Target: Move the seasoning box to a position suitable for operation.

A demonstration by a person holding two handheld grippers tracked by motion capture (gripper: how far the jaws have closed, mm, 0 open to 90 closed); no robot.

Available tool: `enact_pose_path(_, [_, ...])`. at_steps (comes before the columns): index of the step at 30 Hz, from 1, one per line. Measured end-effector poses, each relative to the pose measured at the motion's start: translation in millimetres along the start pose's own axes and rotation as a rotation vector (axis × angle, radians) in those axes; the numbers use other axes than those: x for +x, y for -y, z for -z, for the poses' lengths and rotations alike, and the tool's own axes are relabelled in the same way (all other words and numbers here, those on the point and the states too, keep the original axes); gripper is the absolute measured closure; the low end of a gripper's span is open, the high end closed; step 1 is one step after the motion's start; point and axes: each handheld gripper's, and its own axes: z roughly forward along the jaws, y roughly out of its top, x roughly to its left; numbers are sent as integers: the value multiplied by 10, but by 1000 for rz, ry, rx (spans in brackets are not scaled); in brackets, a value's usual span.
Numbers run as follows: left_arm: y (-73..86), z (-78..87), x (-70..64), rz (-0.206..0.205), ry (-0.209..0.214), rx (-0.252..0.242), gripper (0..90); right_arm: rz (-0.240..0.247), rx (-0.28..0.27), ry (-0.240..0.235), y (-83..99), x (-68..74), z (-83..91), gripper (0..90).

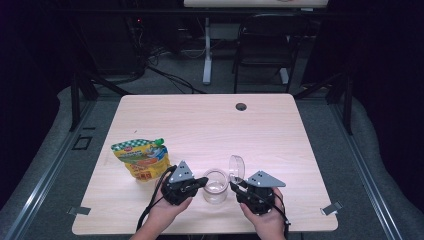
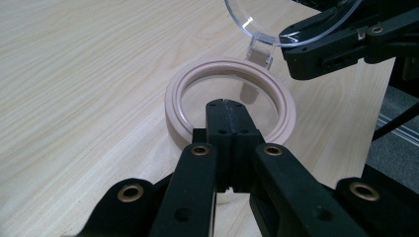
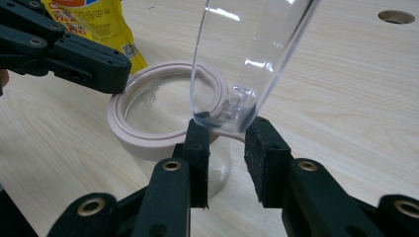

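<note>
While the left gripper [image 2: 228, 106] pinches the jar [image 1: 215, 185] rim with jaws shut tight, the right gripper [image 3: 228, 129] holds the flipped-up clear lid [image 3: 247, 54], jaws part open.

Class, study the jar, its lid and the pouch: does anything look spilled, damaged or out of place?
Nothing stands out. The jar stands upright, its clear lid hinged open between the right tongs. The pouch stands unspilled on the table.
</note>
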Motion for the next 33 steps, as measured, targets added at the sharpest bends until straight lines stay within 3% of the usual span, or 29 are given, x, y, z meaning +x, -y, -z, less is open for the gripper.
enact_pose_path(33, [35, 37, 13, 21, -21, -11, 857, -5, -6, 3, -17, -73, -46, 711])
